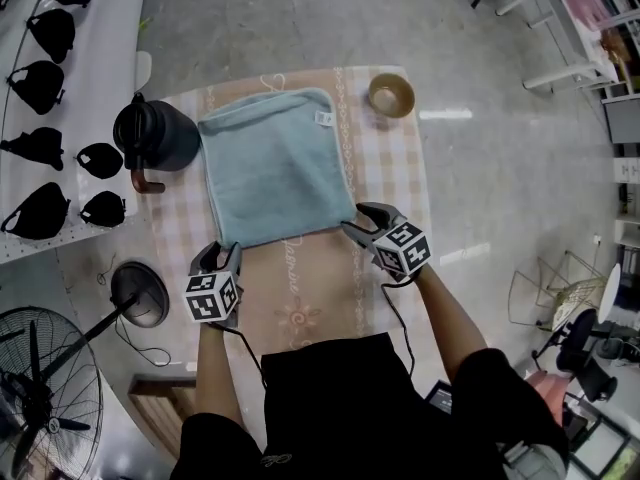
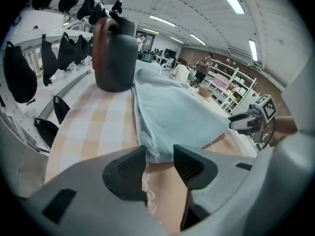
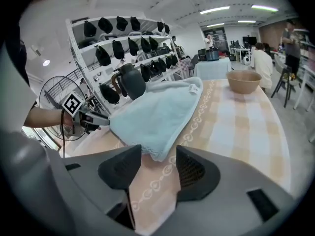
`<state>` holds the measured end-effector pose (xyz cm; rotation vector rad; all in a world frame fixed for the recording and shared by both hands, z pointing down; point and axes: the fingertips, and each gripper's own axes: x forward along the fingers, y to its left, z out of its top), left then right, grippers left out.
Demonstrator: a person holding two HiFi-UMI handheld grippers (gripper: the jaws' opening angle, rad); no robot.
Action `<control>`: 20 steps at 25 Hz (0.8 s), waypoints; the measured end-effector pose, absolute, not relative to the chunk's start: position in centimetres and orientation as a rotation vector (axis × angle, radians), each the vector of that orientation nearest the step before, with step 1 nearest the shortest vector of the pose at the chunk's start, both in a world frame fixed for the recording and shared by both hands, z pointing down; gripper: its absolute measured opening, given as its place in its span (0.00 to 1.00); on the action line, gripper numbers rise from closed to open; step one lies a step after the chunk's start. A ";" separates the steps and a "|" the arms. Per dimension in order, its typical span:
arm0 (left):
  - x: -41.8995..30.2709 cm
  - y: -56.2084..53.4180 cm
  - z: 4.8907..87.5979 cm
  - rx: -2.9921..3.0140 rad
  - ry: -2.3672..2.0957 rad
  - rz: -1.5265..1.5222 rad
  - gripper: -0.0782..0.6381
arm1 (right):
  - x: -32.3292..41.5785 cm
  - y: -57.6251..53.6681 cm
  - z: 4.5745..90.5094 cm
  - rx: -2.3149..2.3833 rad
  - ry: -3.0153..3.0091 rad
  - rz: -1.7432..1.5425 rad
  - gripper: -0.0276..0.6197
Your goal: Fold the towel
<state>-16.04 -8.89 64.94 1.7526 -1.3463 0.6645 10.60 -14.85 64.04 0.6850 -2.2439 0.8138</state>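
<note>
Right, nearest the person, the left gripper (image 1: pixel 217 255) sits at the 7 o'clock corner of the towel (image 1: pixel 275 163), and the right gripper (image 1: pixel 357 221) at its 5 o'clock corner. Both sets of fingers stand released, a corner lying between each pair, not yet pinched. They look set to lift the near edge for a first fold. The towel lies flat mid-tabletop (image 1: pixel 300 308). Beyond, a black jug (image 1: pixel 155 136) stands just beside it at 10 o'clock and could crowd the fold. A bowl (image 1: pixel 391 95) waits clear at 1 o'clock.
</note>
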 end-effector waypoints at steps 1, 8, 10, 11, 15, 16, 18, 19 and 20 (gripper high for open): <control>-16.1 -8.8 65.1 1.750 -1.339 0.656 0.36 | 10.6 -15.0 64.1 0.688 -2.252 0.815 0.40; -15.9 -9.4 66.0 1.798 -1.302 0.651 0.36 | 9.3 -15.5 64.4 0.699 -2.265 0.668 0.25; -15.8 -9.3 66.3 1.800 -1.303 0.689 0.33 | 9.2 -15.3 64.3 0.715 -2.260 0.658 0.16; -15.8 -9.2 66.4 1.798 -1.310 0.702 0.28 | 9.3 -15.0 64.1 0.713 -2.261 0.661 0.14; -15.6 -8.7 65.6 1.794 -1.344 0.679 0.18 | 9.6 -14.3 63.4 0.716 -2.285 0.671 0.12; -15.6 -8.5 65.3 1.788 -1.353 0.663 0.17 | 9.7 -14.3 63.2 0.722 -2.294 0.672 0.12; -15.2 -7.8 64.9 1.773 -1.370 0.635 0.16 | 10.0 -14.2 62.5 0.718 -2.308 0.656 0.12; -14.9 -7.2 64.8 1.766 -1.377 0.625 0.16 | 10.2 -14.1 62.3 0.706 -2.311 0.644 0.12; -14.6 -6.6 64.6 1.760 -1.382 0.616 0.16 | 10.4 -13.9 62.2 0.693 -2.312 0.635 0.12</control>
